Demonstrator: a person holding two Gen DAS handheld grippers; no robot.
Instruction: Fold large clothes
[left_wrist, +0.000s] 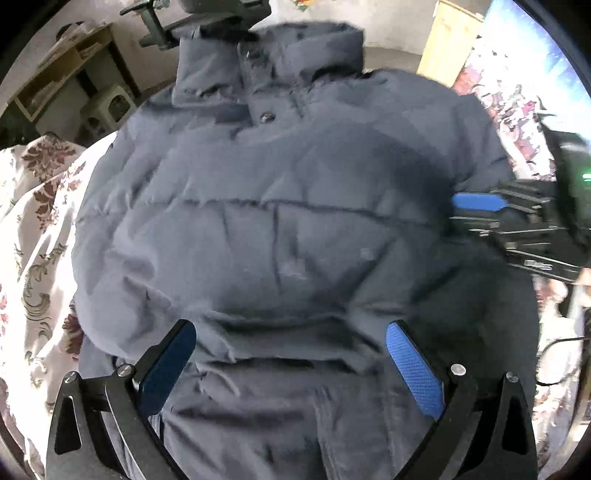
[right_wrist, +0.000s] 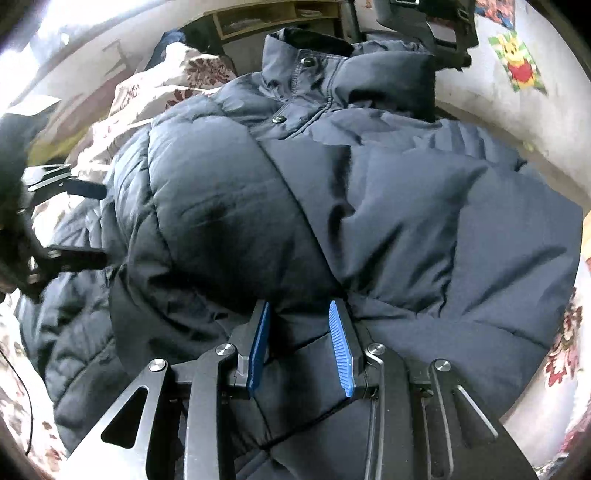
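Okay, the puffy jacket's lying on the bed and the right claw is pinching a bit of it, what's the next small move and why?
Probably lift the right claw and carry its pinched fold across the jacket. Its pads already grip fabric, while the left claw hangs open above the front, holding nothing.

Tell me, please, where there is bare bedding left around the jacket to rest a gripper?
The puffer jacket fills the middle. Bare floral bedspread shows beside its one side, and a narrower strip along the other edge in the right wrist view. It is crowded at the hem, by the left gripper and right gripper.
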